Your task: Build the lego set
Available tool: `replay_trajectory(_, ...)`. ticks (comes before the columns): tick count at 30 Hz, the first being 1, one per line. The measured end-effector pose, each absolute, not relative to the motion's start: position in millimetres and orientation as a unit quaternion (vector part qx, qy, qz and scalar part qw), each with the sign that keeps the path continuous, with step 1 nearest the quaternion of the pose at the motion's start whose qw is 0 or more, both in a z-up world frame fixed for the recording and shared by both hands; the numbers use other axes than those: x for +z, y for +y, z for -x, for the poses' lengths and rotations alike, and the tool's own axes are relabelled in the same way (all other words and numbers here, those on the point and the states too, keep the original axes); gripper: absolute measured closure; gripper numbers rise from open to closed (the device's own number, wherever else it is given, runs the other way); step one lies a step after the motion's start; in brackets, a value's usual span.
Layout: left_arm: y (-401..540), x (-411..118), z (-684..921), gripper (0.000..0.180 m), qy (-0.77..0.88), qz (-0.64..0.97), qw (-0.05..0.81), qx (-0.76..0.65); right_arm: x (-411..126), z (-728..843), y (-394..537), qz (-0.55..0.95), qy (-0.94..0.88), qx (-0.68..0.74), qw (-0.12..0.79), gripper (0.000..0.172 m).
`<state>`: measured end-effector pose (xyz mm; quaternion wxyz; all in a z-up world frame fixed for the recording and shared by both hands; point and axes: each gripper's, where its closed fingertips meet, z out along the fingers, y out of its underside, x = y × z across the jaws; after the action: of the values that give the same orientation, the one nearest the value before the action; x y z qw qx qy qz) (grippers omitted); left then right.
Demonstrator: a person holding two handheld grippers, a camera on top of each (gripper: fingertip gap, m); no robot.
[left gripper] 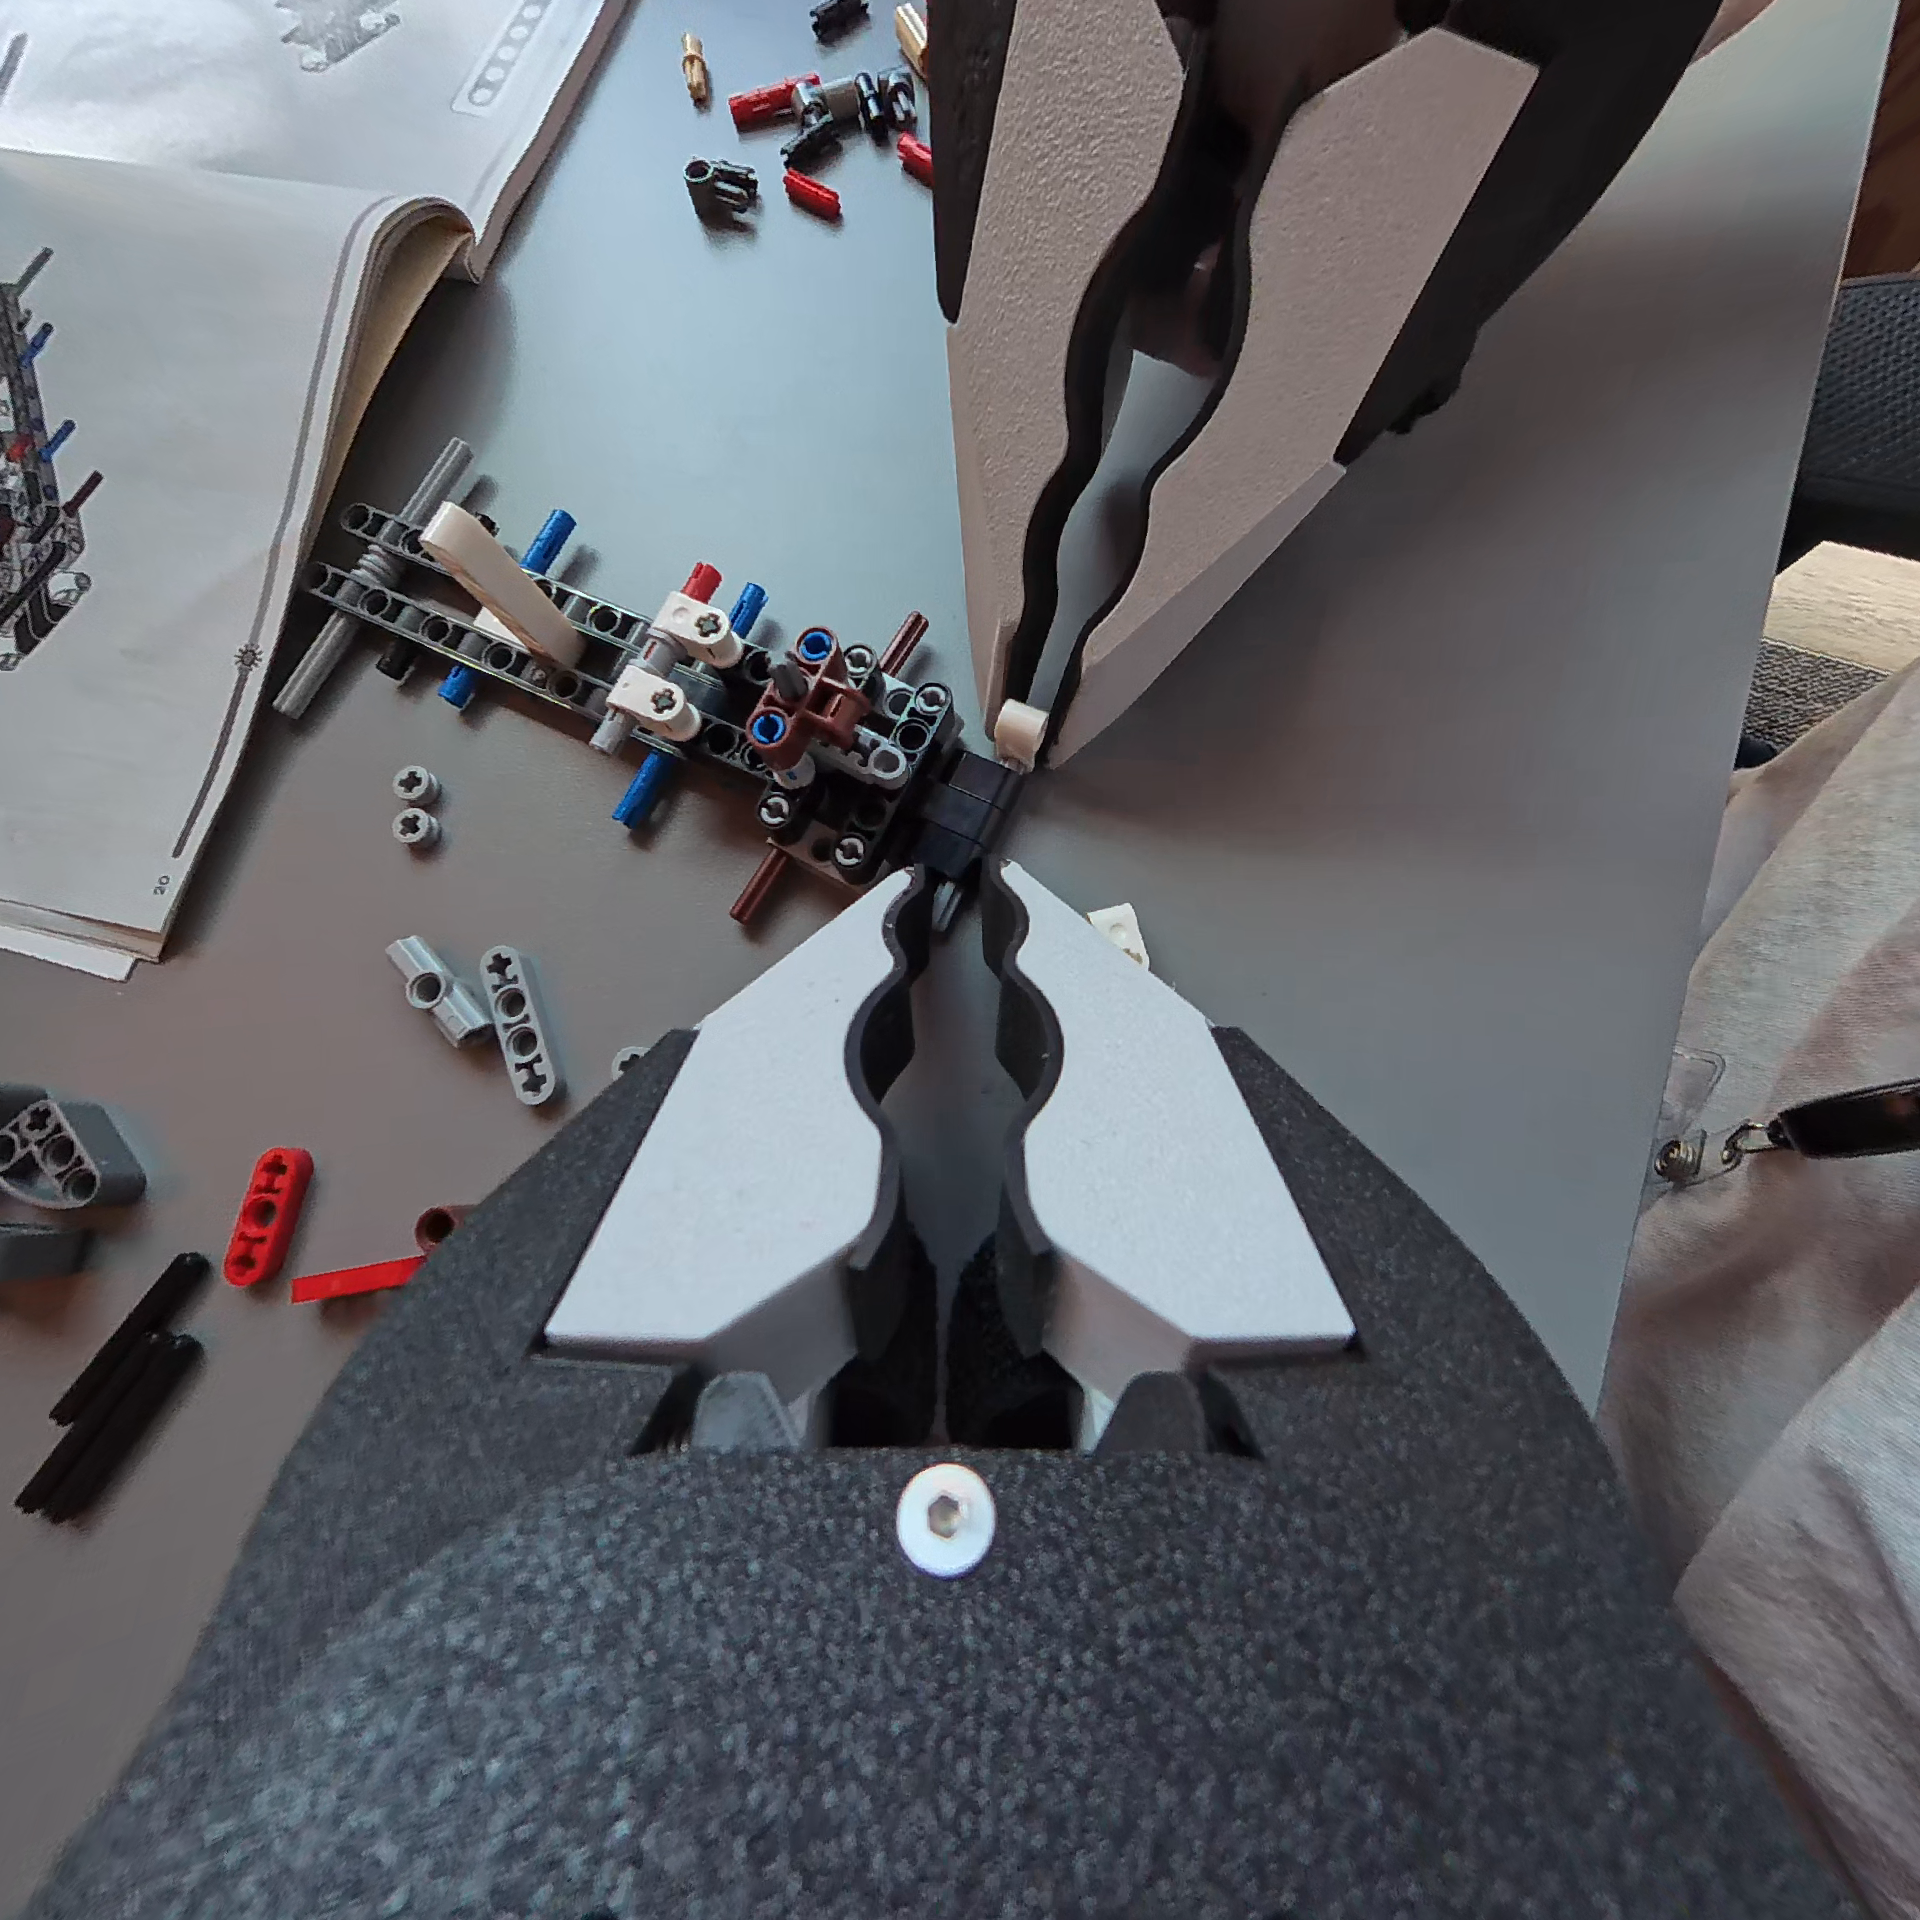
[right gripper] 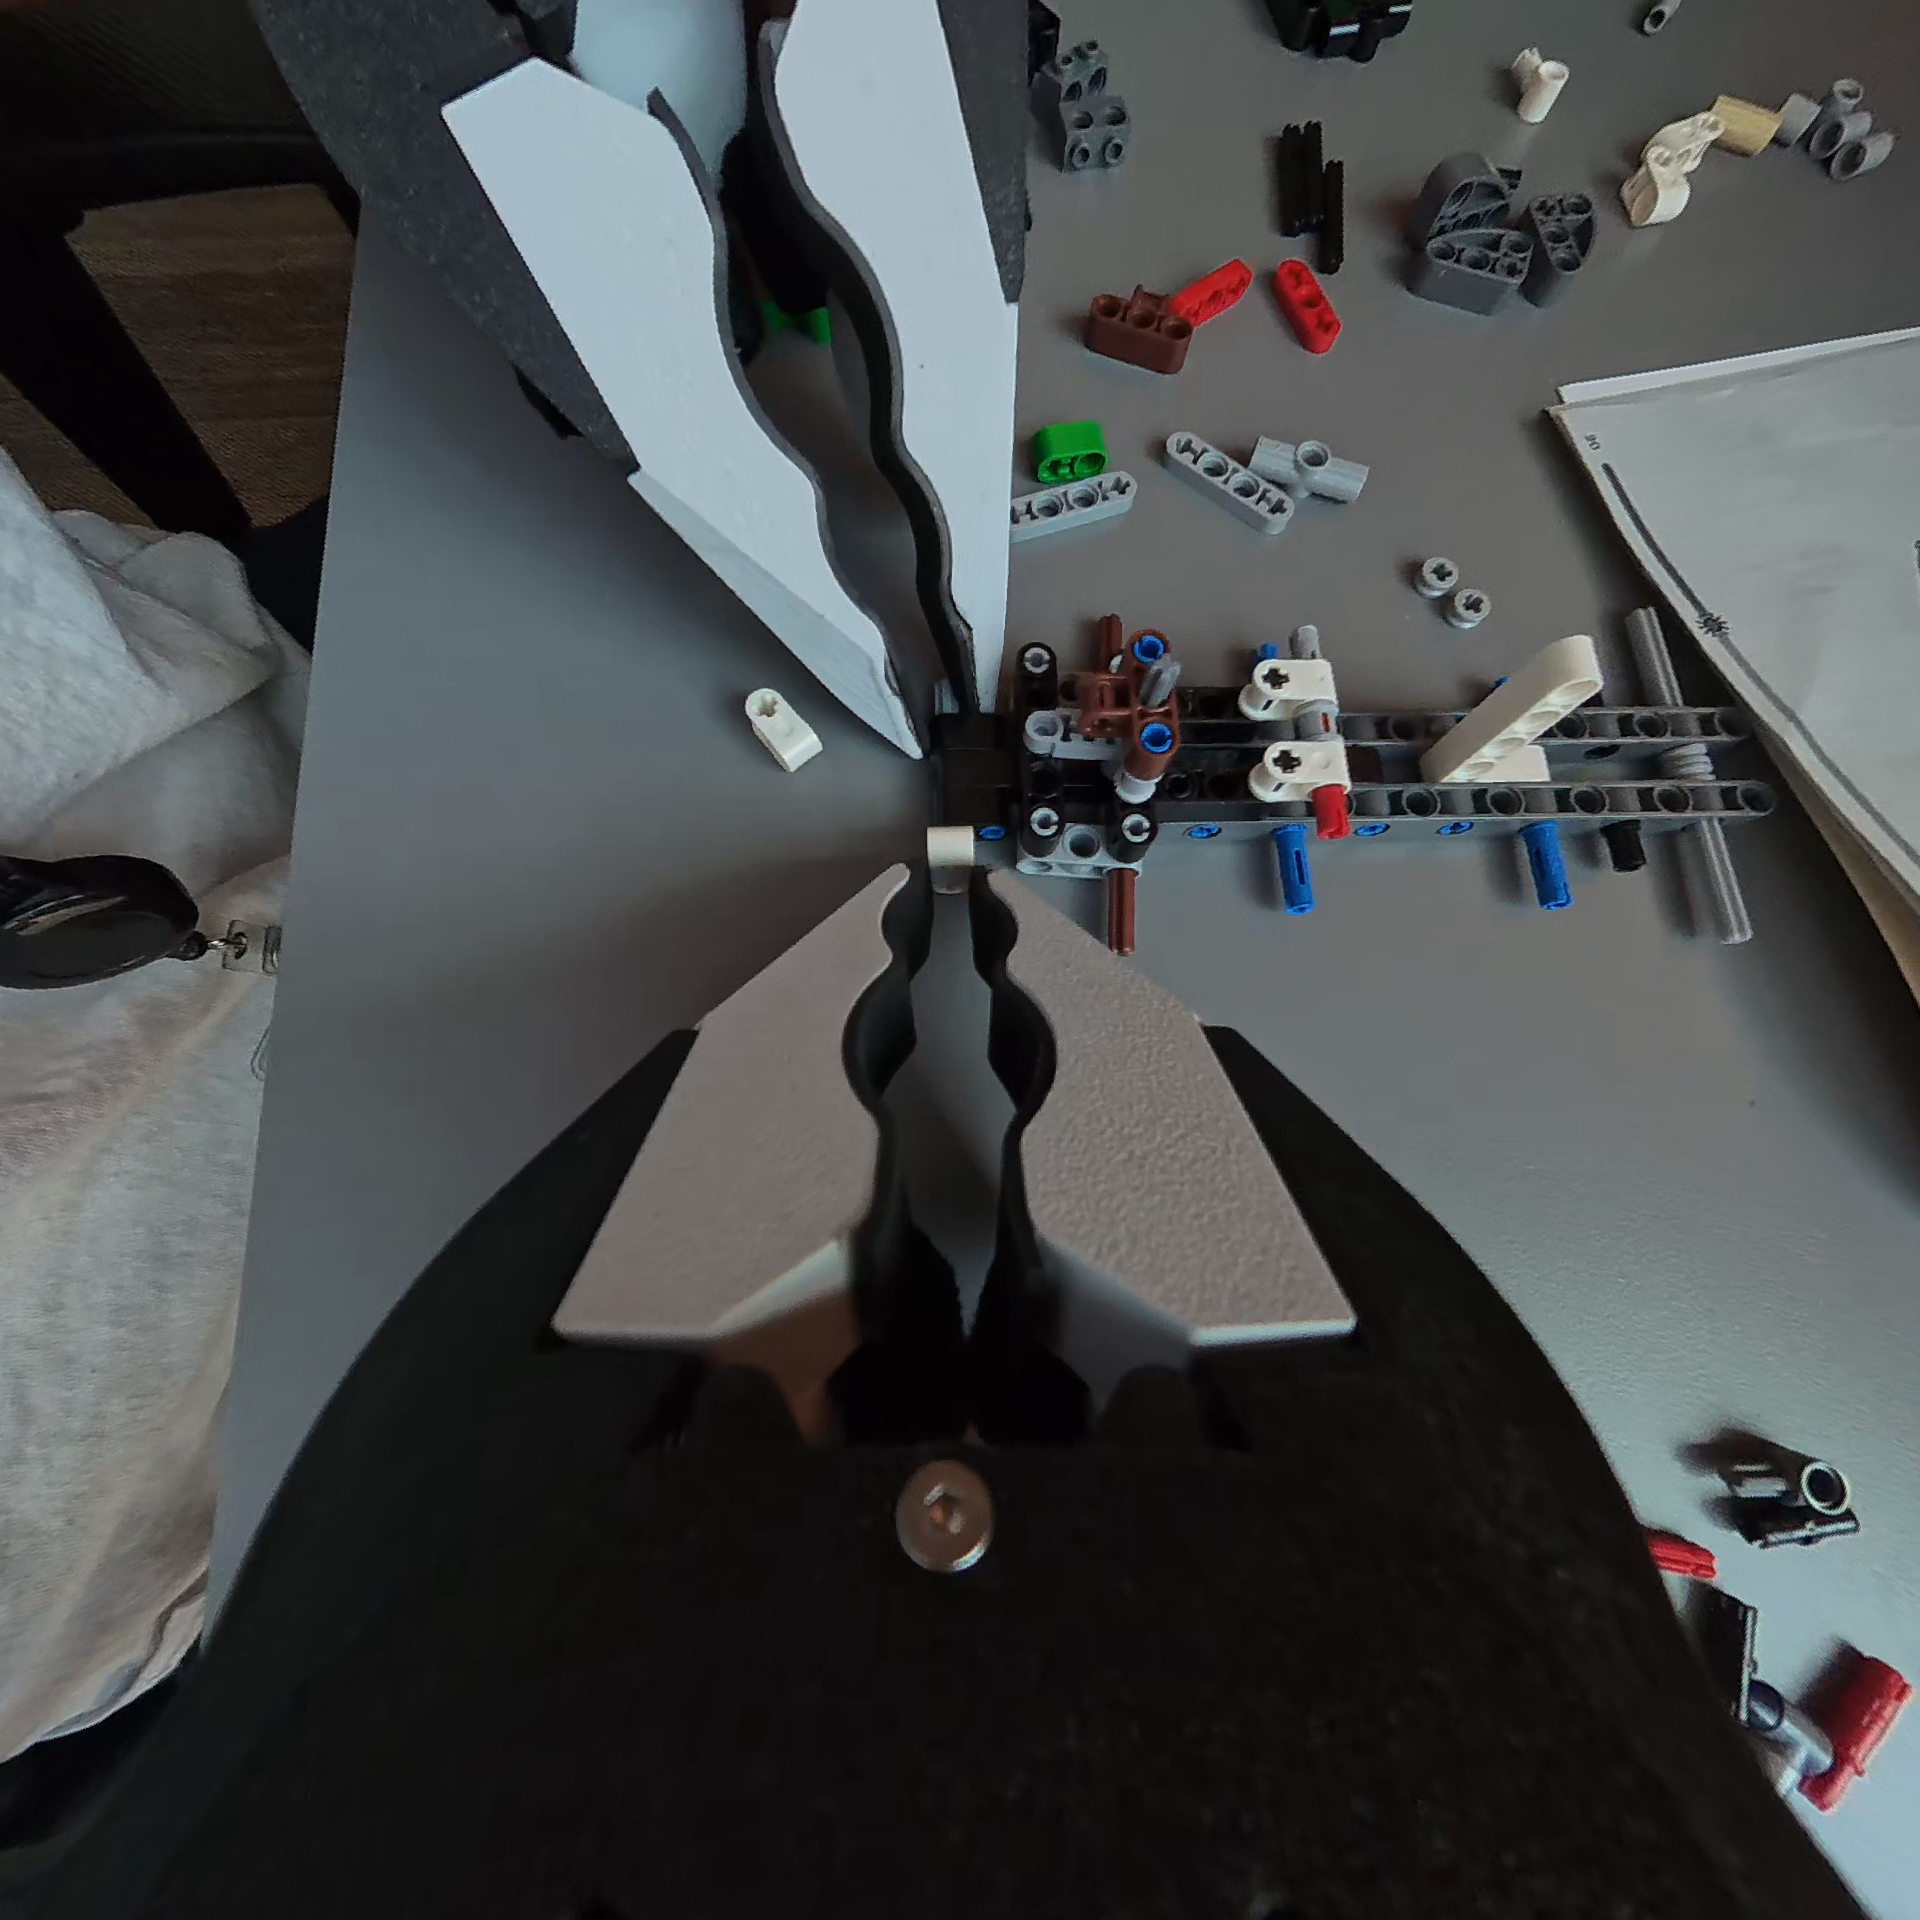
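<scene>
A long brick assembly (left gripper: 644, 665) of dark grey beams with blue pins and white connectors lies on the grey table (left gripper: 1351, 831). It also shows in the right wrist view (right gripper: 1455, 800). My left gripper (left gripper: 951, 883) is shut on a short grey pin (left gripper: 948, 902) that sticks out of the black end block (left gripper: 971, 805). In the right wrist view it (right gripper: 940, 717) comes in from above onto that block (right gripper: 966, 769). My right gripper (right gripper: 945, 888) is shut on a small cream connector (right gripper: 948, 857), held against the assembly's end beside the block. The left wrist view shows it (left gripper: 1029, 732) and the connector (left gripper: 1018, 727).
An open instruction booklet (left gripper: 156, 520) lies left of the assembly. Loose pieces lie around: a red beam (left gripper: 267, 1216), grey beams (left gripper: 520, 1023), black axles (left gripper: 114, 1382), a white connector (right gripper: 781, 729), red and black pins (left gripper: 821, 114). A person's light clothing (left gripper: 1787, 1039) is past the table edge. The grippers are tip to tip, or close to it.
</scene>
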<state>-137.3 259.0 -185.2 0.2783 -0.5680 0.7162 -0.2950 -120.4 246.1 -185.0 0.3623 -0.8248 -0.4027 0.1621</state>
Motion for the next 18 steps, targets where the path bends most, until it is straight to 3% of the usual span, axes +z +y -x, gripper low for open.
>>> replay_trajectory(18,260.4,-185.3,135.4,0.172,0.712,0.574,0.282,-0.291,-185.2,122.3,248.9,0.831,-0.384,0.172,0.363,0.166)
